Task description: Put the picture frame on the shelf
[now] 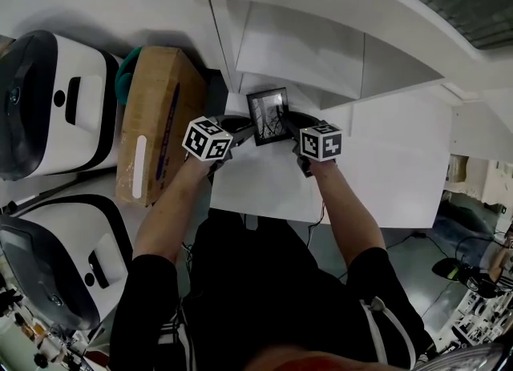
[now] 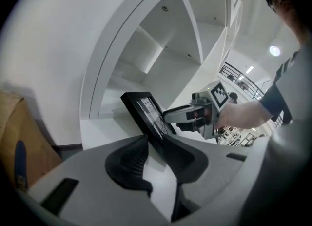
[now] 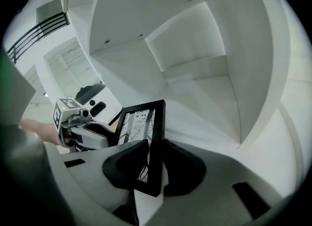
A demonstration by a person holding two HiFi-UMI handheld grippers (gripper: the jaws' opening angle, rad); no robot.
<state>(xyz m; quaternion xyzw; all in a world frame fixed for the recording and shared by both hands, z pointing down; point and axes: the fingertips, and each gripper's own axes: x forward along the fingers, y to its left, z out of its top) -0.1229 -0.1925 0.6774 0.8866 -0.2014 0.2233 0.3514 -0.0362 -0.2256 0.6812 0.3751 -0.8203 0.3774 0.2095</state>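
A black picture frame [image 1: 268, 116] with a black-and-white print stands upright on the white ledge in front of the white shelf unit [image 1: 304, 49]. My left gripper [image 1: 247, 129] is shut on its left edge, and my right gripper [image 1: 290, 125] is shut on its right edge. In the left gripper view the frame [image 2: 146, 113] runs down between the jaws of the left gripper [image 2: 158, 154], with the right gripper [image 2: 169, 116] at its far side. In the right gripper view the frame [image 3: 146, 137] sits between the jaws of the right gripper [image 3: 155, 164]. The shelf compartments behind are empty.
A brown cardboard box [image 1: 156, 121] lies left of the shelf, with a teal object [image 1: 124, 77] behind it. Two large white machines [image 1: 48, 105] [image 1: 56, 257] stand further left. A white tabletop [image 1: 385, 177] spreads to the right below the shelf.
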